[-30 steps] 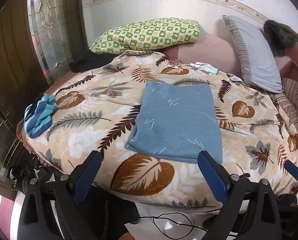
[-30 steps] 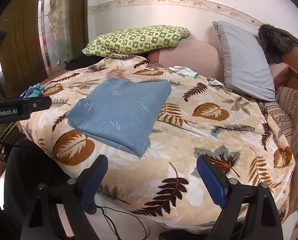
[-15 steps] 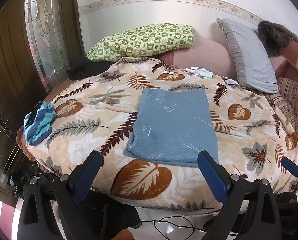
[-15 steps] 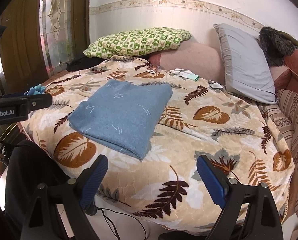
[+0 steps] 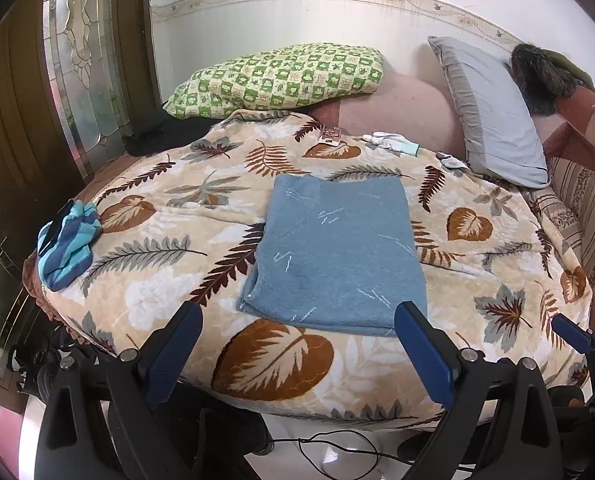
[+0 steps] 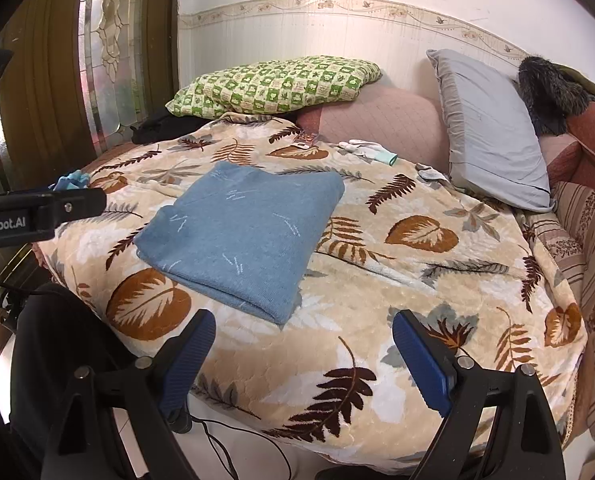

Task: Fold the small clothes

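A blue garment (image 5: 337, 252) lies folded into a flat rectangle on the leaf-patterned blanket (image 5: 157, 256); it also shows in the right wrist view (image 6: 241, 232). My left gripper (image 5: 297, 356) is open and empty, held back from the bed's near edge, just short of the garment's near hem. My right gripper (image 6: 303, 360) is open and empty, off the near edge and to the right of the garment. The left gripper's body (image 6: 37, 216) shows at the left of the right wrist view.
A small striped blue bundle of cloth (image 5: 65, 248) lies at the blanket's left edge. A green checked pillow (image 5: 281, 76), a grey pillow (image 5: 493, 112) and white gloves (image 5: 393, 142) sit at the back. A cable (image 5: 337, 448) lies on the floor below.
Both grippers have drawn back and risen slightly from the bed, so the garment looks smaller and farther. The garment has not moved. Both jaws stay open.
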Tool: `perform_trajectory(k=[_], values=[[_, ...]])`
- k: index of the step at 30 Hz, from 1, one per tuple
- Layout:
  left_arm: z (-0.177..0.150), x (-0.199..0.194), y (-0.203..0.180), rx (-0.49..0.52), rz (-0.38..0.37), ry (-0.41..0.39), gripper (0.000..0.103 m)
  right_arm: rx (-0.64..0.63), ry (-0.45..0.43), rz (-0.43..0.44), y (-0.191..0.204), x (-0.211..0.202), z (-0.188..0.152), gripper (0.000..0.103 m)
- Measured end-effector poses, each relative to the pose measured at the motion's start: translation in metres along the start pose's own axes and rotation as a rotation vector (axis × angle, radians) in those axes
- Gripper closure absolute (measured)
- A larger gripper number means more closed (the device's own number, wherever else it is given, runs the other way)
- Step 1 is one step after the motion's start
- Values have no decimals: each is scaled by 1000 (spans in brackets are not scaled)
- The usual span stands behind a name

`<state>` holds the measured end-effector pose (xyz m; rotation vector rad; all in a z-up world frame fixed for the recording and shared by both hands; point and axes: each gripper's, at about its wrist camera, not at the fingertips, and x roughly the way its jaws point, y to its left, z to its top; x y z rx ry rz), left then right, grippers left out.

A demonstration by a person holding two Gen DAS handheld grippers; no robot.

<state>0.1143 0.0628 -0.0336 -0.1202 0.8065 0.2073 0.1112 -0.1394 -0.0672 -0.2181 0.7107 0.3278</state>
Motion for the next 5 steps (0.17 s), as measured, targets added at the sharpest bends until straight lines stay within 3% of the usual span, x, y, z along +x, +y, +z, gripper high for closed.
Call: perform_trajectory(k=[5], values=[[0,-1,1,11,38,-30,6,-8,-2,2,-1,2,2,11]])
